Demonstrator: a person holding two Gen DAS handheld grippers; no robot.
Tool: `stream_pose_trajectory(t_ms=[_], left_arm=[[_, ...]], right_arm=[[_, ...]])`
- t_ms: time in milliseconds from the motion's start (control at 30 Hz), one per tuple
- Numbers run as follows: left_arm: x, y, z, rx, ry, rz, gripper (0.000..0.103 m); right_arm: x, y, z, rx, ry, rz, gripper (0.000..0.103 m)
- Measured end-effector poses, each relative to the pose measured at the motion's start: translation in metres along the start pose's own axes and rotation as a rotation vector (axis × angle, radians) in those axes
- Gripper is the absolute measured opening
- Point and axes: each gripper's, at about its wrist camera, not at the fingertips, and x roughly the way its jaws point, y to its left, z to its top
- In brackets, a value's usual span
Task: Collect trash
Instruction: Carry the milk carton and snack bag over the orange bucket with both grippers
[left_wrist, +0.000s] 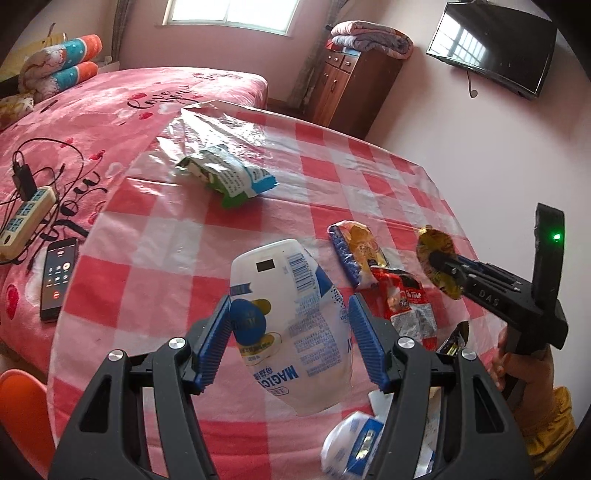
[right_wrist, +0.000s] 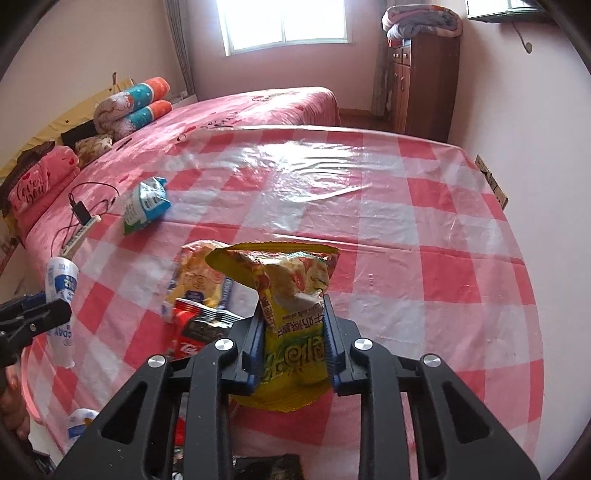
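Note:
My left gripper (left_wrist: 290, 306) is shut on a white and blue pouch (left_wrist: 295, 266), its blue pads pressing both sides; the right wrist view shows this pouch (right_wrist: 61, 277) hanging above the table's left edge. My right gripper (right_wrist: 291, 310) is shut on a crumpled yellow snack bag (right_wrist: 284, 269), lifted off the checked tablecloth (right_wrist: 424, 229). In the left wrist view that bag (left_wrist: 432, 240) hangs from the right gripper (left_wrist: 439, 260) at the right. On the table lie a green and white bag (left_wrist: 225, 173), a blue and yellow wrapper (left_wrist: 358, 251) and a red packet (left_wrist: 406, 306).
A crumpled white and blue wrapper (left_wrist: 354, 439) sits low, by the table's near edge. A phone (left_wrist: 59, 280) and a power strip (left_wrist: 26, 221) with cables lie on the pink bed to the left. A hand in a yellow sleeve (left_wrist: 535, 387) holds the right gripper. A wall borders the table's right side.

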Motion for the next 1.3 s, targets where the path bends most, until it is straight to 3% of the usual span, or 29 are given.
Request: stream_pose_trajectory(t_ms=[267, 500, 1000, 1300], left_arm=[[-0.027, 0.015, -0.008, -0.012, -0.041, 0.025, 0.064], [-0.054, 0.035, -0.017, -0.029, -0.075, 0.067, 0.064], [-0.113, 0.116, -0.064, -0.141, -0.094, 0.213, 0.064], [-0.136, 0.195, -0.112, -0.306, -0.054, 0.349, 0.064]], right_arm=[[-0.030, 0.025, 0.006, -0.006, -0.043, 0.054, 0.028], [-0.046, 0.076, 0.009, -0.053, -0.045, 0.178, 0.028], [-0.047, 0.225, -0.010, -0.225, 0.075, 0.499, 0.028], [-0.035, 0.314, -0.043, -0.367, 0.185, 0.628, 0.028]])
